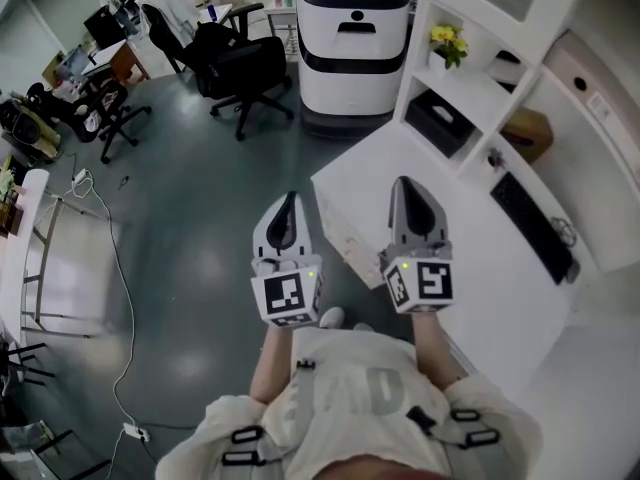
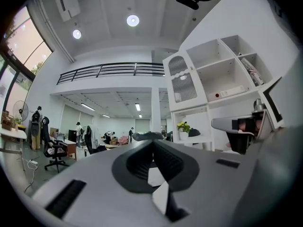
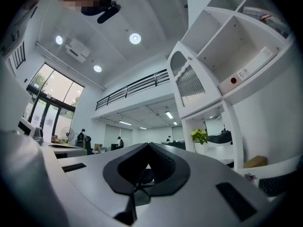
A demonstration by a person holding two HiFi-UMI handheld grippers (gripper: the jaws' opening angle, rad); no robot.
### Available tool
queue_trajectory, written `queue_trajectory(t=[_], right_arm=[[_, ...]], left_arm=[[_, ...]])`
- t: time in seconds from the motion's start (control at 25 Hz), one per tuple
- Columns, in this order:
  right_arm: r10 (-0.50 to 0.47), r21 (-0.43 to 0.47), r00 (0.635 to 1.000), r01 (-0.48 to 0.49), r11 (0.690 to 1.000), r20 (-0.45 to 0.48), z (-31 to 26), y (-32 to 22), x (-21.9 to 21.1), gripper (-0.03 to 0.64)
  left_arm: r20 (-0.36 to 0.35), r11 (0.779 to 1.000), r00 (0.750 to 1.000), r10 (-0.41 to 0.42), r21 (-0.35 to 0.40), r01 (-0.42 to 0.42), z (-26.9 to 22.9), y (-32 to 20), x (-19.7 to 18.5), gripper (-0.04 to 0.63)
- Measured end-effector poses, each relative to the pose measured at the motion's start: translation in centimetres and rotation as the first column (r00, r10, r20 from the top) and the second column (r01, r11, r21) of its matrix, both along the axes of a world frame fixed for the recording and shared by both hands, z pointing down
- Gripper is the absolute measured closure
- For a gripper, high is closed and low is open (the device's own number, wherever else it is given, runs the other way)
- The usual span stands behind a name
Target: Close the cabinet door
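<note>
Fingers closed and empty on left gripper (image 1: 291, 198) and right gripper (image 1: 403, 183), near cabinet (image 1: 470, 83).

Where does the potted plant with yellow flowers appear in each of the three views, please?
Head view: the potted plant is at upper right, on an open shelf.
Left gripper view: the plant is right of centre, in a lower compartment.
Right gripper view: the plant is right of centre, at mid-height.
Shared landmark: the white shelf unit that it stands in.
</note>
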State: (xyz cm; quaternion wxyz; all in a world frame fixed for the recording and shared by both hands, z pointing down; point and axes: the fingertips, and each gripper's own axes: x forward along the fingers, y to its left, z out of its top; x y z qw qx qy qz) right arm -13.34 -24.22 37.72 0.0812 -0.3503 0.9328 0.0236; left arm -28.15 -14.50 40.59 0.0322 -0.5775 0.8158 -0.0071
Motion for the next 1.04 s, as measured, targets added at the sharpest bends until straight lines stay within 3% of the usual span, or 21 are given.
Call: queue_trajectory(t=[0.44, 0.56, 1.04], right_arm=[[-0.004, -0.026, 1.0, 0.003, 1.0, -0.005, 0.7, -0.7, -0.1, 0.612], [-0.008, -0.054, 1.0, 0.008, 0.999, -0.015, 1.8, -0.7, -0.3, 0.612], [-0.017, -0.085, 0.998, 0.011, 0.996, -0.064, 4.0, -0.7, 0.1, 0.612]], left_arm=[[0.012, 0.999, 1.0, -0.008, 0.031, 0.008, -0.8, -0.2, 0.1, 0.591], [-0.018, 0.999, 1.0, -0.006, 0.042, 0.007, -1.3, -0.4, 0.5, 0.591], [-0.027, 0.999, 0.999, -0.018, 0.039, 0.019, -1.6, -0.1, 0.9, 0.591]])
